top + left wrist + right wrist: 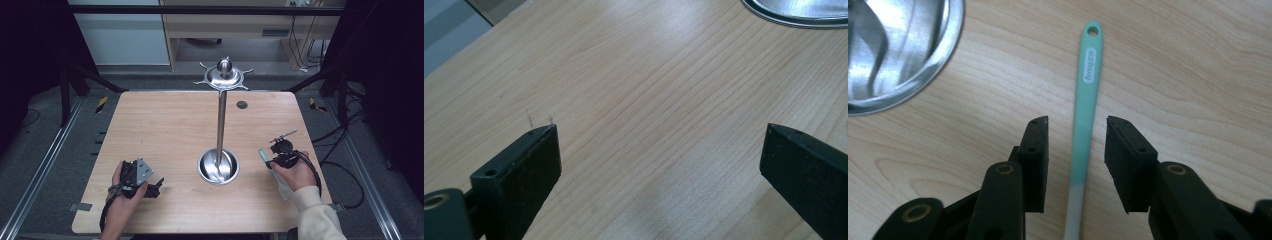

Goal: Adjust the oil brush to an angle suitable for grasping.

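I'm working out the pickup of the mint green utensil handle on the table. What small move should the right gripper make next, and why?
Probably lower the right gripper a little and close it on the mint green handle. The handle lies flat on the wooden table, lined up between the open jaws, with a gap on either side, so neither pad presses on it yet.

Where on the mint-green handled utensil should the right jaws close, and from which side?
Grip the mint-green handle at mid-length, coming straight down from above. It lies flat on the wooden table, slim and straight, and the right gripper already straddles it with open jaws, clear of the metal stand base.
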The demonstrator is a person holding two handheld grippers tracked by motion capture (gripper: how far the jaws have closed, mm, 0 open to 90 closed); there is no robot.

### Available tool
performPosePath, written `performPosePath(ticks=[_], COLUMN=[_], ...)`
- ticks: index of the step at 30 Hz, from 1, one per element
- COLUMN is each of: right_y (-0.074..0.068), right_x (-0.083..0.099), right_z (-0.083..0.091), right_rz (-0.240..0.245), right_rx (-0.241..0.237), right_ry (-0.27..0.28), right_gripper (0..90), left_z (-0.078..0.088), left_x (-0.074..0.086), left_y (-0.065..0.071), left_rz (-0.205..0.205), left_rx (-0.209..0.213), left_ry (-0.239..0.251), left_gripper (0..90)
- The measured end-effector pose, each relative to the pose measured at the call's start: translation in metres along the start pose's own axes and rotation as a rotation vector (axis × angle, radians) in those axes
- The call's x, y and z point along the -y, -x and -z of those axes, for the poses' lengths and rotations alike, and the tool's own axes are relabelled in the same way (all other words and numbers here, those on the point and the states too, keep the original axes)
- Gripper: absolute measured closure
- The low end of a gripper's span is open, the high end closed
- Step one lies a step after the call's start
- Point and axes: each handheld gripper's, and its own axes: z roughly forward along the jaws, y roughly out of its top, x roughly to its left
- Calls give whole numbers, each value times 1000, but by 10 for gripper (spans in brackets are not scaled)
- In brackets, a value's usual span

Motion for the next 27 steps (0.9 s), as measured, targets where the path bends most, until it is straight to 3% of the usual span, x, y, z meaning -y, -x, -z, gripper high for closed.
performPosePath(ticks=[1, 2, 6, 11, 27], right_y=[0, 1, 1, 2, 3], right_x=[0, -3, -4, -2, 0], right_z=[0, -1, -4, -12, -20], right_rz=[0, -23, -13, -22, -38], right_rx=[0, -7, -4, 5, -9], right_ry=[0, -40, -70, -146, -216], right_gripper=[609, 597, 637, 697, 769], left_z=[0, -1, -1, -1, -1], left_x=[0, 0, -1, -1, -1], left_y=[0, 0, 0, 1, 1], left_rz=[0, 1, -3, -3, -5], left_rx=[0, 2, 1, 8, 9], left_ry=[0, 1, -4, -1, -2], left_gripper=[26, 26, 26, 26, 26])
